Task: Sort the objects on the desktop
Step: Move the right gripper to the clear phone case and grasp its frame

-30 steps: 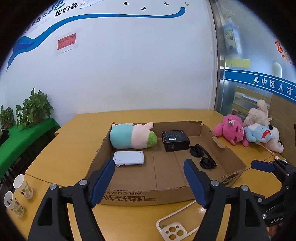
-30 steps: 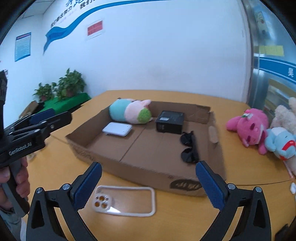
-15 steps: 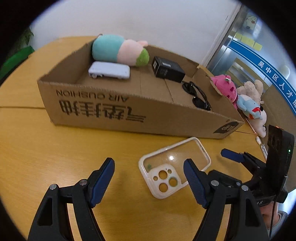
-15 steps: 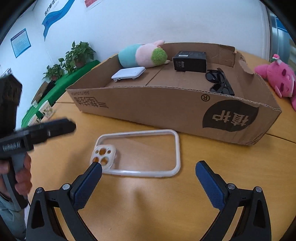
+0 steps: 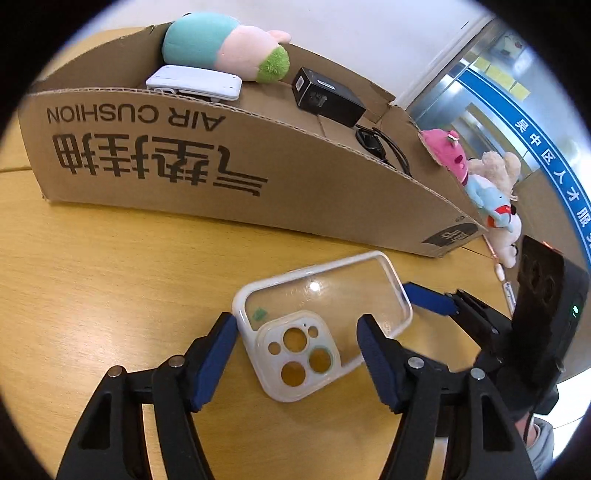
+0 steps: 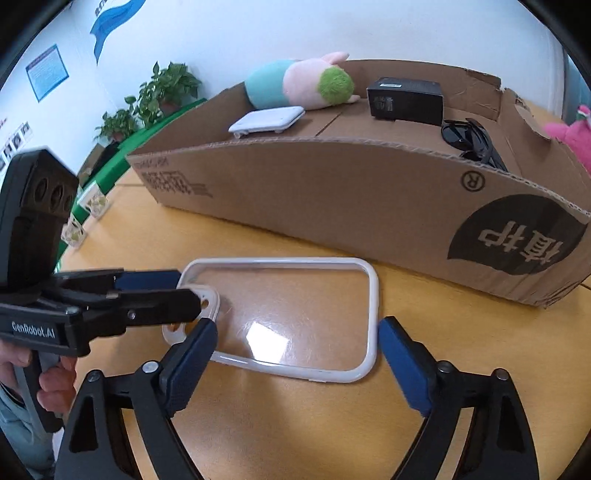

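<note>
Two handheld grippers converge on one clear phone case (image 5: 325,325) lying flat on a wooden table (image 5: 110,277), just in front of a cardboard box (image 5: 229,173).

From the left wrist camera, the left gripper (image 5: 295,343) straddles the case's camera-cutout end, its blue pads either side of the white rim and its jaws closing, not yet visibly pressing. The straddle looks chosen to catch the narrow width of the case. The right gripper (image 5: 428,302) reaches in from the right, one blue tip at the case's far end. Inside the box lie a teal-and-pink plush toy (image 5: 221,44), a white flat device (image 5: 195,83), a black box (image 5: 328,99) and sunglasses (image 5: 380,146), apparently already sorted. More plush toys (image 5: 480,181) sit on the table beyond the box's right end.

From the right wrist camera, the right gripper (image 6: 295,350) brackets the case (image 6: 291,314) across its long side, jaws spread but closing, pads clear of the rim. The left gripper (image 6: 170,291), held in a hand (image 6: 51,384), covers the cutout corner.

The tabletop is glossy, light-toned wood. Behind it stand a white wall (image 6: 258,33) with blue graphics, potted plants (image 6: 162,88) on a green-covered ledge, and paper cups (image 6: 85,214) at the table's edge.
</note>
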### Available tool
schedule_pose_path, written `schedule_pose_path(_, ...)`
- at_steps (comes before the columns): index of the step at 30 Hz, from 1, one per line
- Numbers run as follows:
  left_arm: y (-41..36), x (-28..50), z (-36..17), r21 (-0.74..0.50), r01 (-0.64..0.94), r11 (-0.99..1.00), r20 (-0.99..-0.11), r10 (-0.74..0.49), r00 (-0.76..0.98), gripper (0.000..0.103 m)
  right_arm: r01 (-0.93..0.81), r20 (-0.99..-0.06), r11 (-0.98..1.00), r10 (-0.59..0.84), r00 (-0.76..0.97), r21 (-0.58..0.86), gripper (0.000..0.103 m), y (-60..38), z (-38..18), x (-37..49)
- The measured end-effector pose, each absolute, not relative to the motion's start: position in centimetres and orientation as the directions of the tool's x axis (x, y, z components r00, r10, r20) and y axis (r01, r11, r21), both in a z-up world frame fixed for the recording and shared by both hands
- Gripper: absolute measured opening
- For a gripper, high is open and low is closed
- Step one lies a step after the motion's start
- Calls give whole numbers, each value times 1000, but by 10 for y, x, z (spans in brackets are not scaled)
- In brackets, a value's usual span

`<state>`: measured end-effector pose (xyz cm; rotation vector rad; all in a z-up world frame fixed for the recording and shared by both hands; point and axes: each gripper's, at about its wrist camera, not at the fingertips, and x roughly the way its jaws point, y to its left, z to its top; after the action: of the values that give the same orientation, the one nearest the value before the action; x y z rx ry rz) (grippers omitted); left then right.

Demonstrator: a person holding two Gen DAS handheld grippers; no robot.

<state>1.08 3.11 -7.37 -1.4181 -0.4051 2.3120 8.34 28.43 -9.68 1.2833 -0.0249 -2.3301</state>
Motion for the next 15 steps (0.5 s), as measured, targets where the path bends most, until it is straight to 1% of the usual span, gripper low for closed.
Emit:
schedule_pose_path(3, 27, 11, -68, -460, -185, -868, -755, 492, -433, 66, 396, -785, -879, -435, -441, 265, 90, 285, -96, 88)
schedule_pose_path(5, 23, 15, -58, -476, -207, -855, -723, 514, -461, 66, 389, -754, -871, -466, -462, 300, 90, 290, -88, 93)
schedule_pose_path(8, 19, 26, -37, -476, -258, -840, -675, 538, -505, 66, 401, -667, -854, -514, -540, 333, 90, 300, -64, 111)
schedule_pose_path(11, 13, 39, -25, -487, -308, -817, -638, 574, -513, 66, 429, -589, -835, -548, -595, 344, 90, 307, -45, 132)
schedule_pose_path(13, 9, 45, -23, -498, -324, -804, -622, 592, -513, 66, 444, -563, -823, -566, -602, 353, 91, 309, -40, 145)
schedule_pose_path(15, 8, 46, -24, -484, -321, -814, -630, 579, -517, 66, 439, -554, -822, -569, -608, 362, 91, 313, -42, 154)
